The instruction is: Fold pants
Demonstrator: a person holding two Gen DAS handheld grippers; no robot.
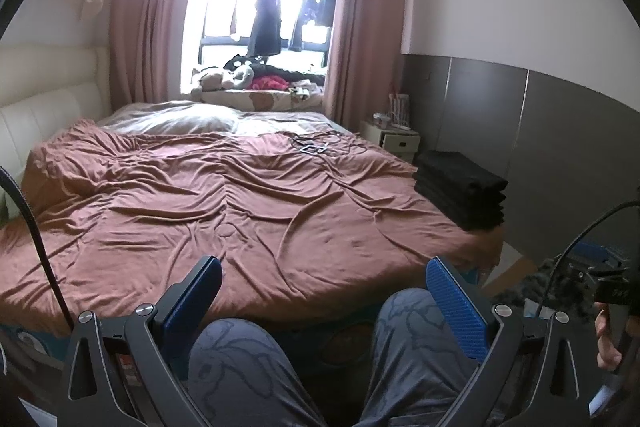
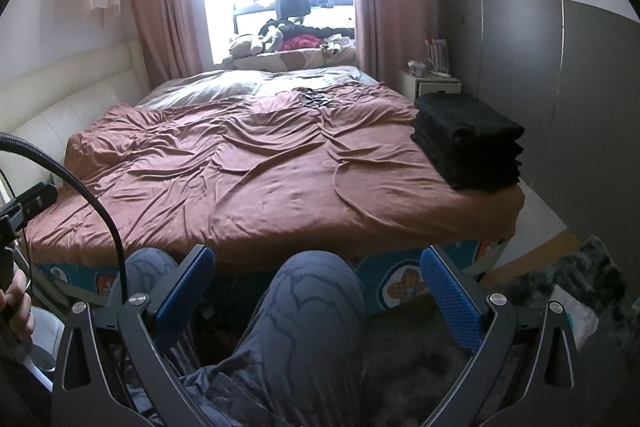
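Observation:
A stack of folded black pants sits at the right edge of the bed, near its foot. The brown bedspread lies rumpled across the bed with no loose pants on it. My left gripper is open and holds nothing, hovering over the person's knees at the foot of the bed. My right gripper is open too, above the right knee, with nothing between its blue pads.
A tangle of cables lies far up the bed. A white nightstand stands right of the bed by grey wardrobe doors. Clothes and soft toys pile at the window. A dark shaggy rug covers the floor on the right.

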